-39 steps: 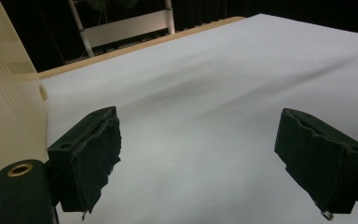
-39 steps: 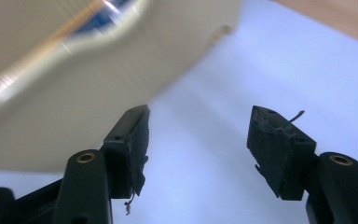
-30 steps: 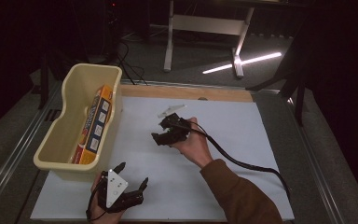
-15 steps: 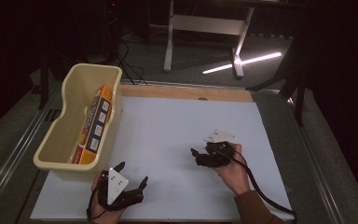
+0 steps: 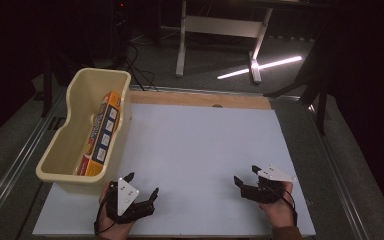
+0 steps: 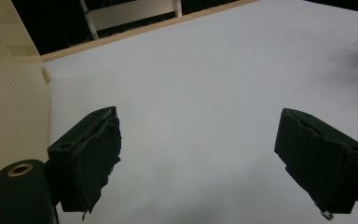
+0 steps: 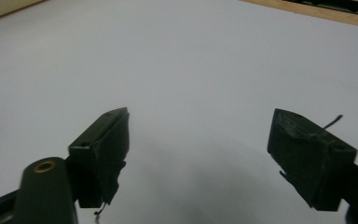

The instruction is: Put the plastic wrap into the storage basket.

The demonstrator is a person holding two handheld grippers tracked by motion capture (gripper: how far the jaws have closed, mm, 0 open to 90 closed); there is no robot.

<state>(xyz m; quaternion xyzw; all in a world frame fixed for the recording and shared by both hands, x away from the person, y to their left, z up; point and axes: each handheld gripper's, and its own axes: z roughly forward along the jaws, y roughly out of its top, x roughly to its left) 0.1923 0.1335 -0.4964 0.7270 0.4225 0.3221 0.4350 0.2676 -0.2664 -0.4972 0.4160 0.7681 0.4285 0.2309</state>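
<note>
An orange and blue box lies on its side inside the cream plastic tub at the table's left. My left gripper rests low at the front left of the white table, just in front of the tub, open with nothing between its jaws. My right gripper sits at the front right, far from the tub. Its jaws have just been opening and stand wide, with only bare table between them.
A wooden strip edges the table's far side. Beyond it stand a metal table frame and cables on a dark floor. A tub wall shows at the left of the left gripper view.
My right gripper has moved from the middle of the table, near the tub, back to the front right and lower. The left gripper has stayed where it was.
</note>
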